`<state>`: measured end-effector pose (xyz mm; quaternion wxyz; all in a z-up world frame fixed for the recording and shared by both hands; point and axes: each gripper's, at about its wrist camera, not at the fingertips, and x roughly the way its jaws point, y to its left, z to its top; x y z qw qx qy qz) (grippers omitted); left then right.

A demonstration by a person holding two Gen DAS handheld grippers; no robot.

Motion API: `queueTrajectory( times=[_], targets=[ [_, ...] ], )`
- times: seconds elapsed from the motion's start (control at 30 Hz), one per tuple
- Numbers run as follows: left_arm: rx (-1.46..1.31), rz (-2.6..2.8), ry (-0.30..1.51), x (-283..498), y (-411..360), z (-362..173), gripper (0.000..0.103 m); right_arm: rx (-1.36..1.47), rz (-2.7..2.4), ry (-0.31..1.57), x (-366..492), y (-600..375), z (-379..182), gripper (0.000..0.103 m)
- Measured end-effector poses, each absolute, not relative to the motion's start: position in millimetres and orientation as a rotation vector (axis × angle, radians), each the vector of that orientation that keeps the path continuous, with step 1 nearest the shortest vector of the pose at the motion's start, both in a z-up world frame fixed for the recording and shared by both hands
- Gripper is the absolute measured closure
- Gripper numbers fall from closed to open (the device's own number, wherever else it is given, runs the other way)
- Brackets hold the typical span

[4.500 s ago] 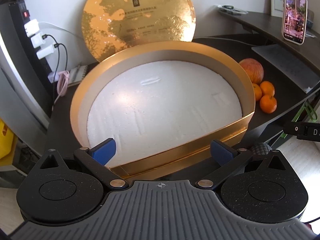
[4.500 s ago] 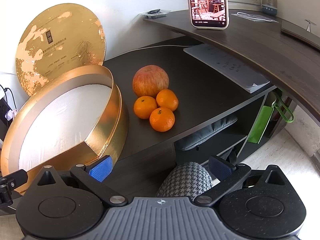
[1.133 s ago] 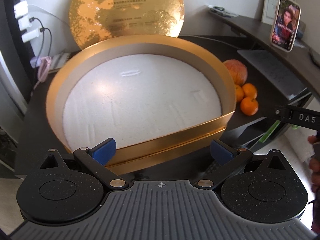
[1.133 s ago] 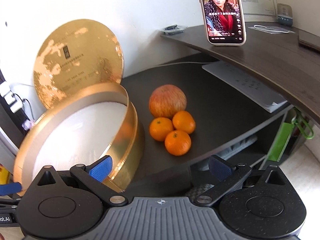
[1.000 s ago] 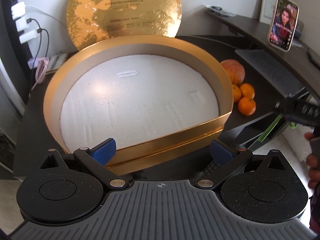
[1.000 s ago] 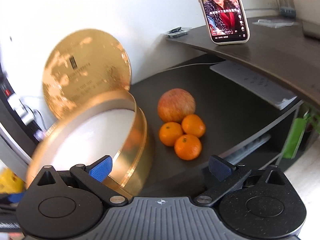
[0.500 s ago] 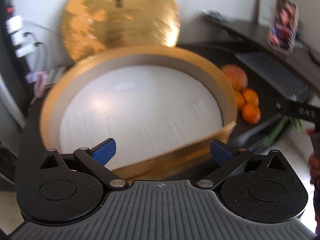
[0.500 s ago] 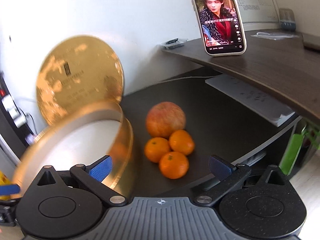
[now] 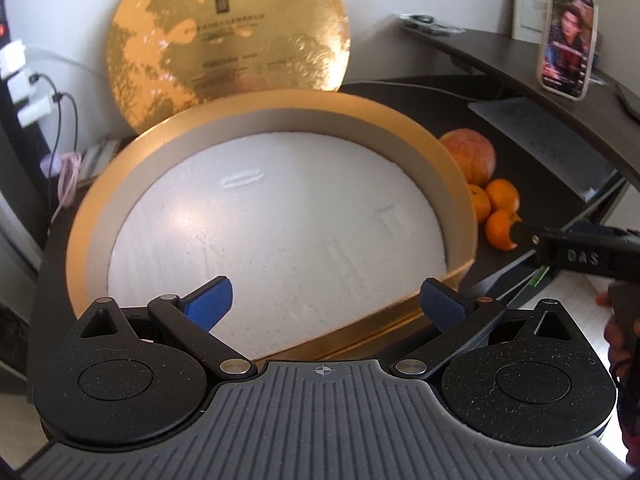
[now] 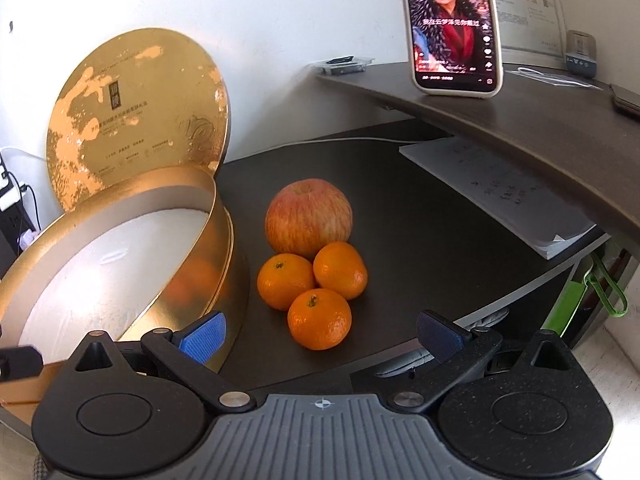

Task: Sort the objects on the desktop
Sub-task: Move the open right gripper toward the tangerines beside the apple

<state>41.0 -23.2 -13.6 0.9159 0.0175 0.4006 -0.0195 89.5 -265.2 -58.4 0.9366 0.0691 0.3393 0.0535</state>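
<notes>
The round gold box (image 10: 208, 240) sits open-side up on the dark surface (image 10: 400, 216), its lid (image 10: 136, 116) upright behind it against the wall. Just right of the box, an apple (image 10: 308, 216), stem up, touches three tangerines (image 10: 316, 292). Left tongs (image 9: 324, 304) gape over the box; right tongs (image 10: 320, 332) gape before the tangerines, both empty.
</notes>
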Motion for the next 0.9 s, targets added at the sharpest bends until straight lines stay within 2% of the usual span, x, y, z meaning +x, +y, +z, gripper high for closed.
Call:
queueTrajectory(
  times=[0.23,0.37,0.73,0.9],
  targets=[
    [0.007,0.002,0.810,51,-14,-12,0.004,0.098,0.108,0.671,90,-264,-62,0.008],
    [0.019,0.035,0.798,55,-9,-13,0.003,0.075,0.112,0.657,97,-260,-68,0.023],
    [0.002,0.043,0.848,65,0,-23,0.003,-0.004,0.118,0.712,120,-250,-90,0.033],
    [-0.004,0.041,0.862,67,1,-26,0.003,-0.021,0.120,0.722,122,-249,-94,0.046]
  ],
)
